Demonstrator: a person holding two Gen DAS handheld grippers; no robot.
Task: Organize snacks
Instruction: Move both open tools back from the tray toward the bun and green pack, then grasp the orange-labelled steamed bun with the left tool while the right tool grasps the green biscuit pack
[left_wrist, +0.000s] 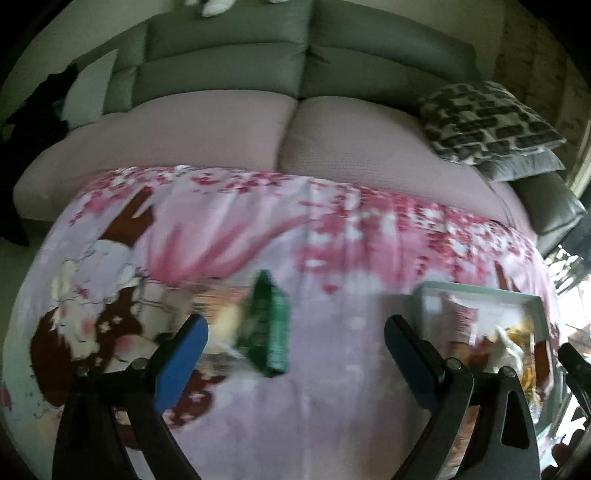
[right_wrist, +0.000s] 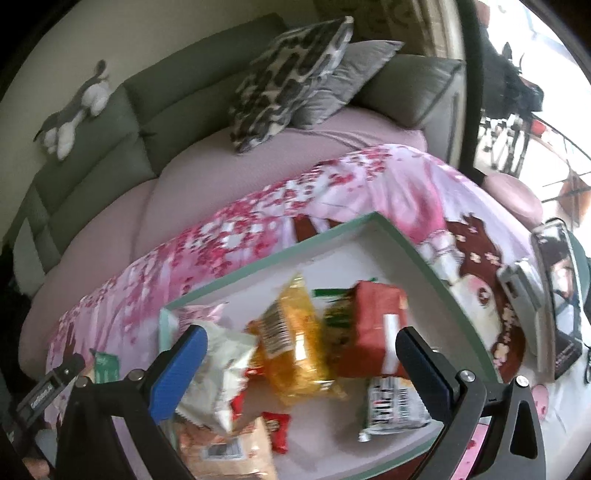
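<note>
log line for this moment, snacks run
left gripper: open, empty | green packet: on cloth, outside tray | right gripper: open over tray | tray: several snack packs

A home living room: a grey sofa (left_wrist: 229, 70) with cushions (right_wrist: 284, 77), a plush toy (right_wrist: 77, 107) on its backrest, a floral cloth (left_wrist: 332, 229) before it.

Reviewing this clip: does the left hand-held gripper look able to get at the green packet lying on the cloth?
Probably yes. The left hand-held gripper is open, and the green packet lies alone on the pink cloth, ahead between its fingers, with nothing covering it. Blur hides exact closeness.
</note>
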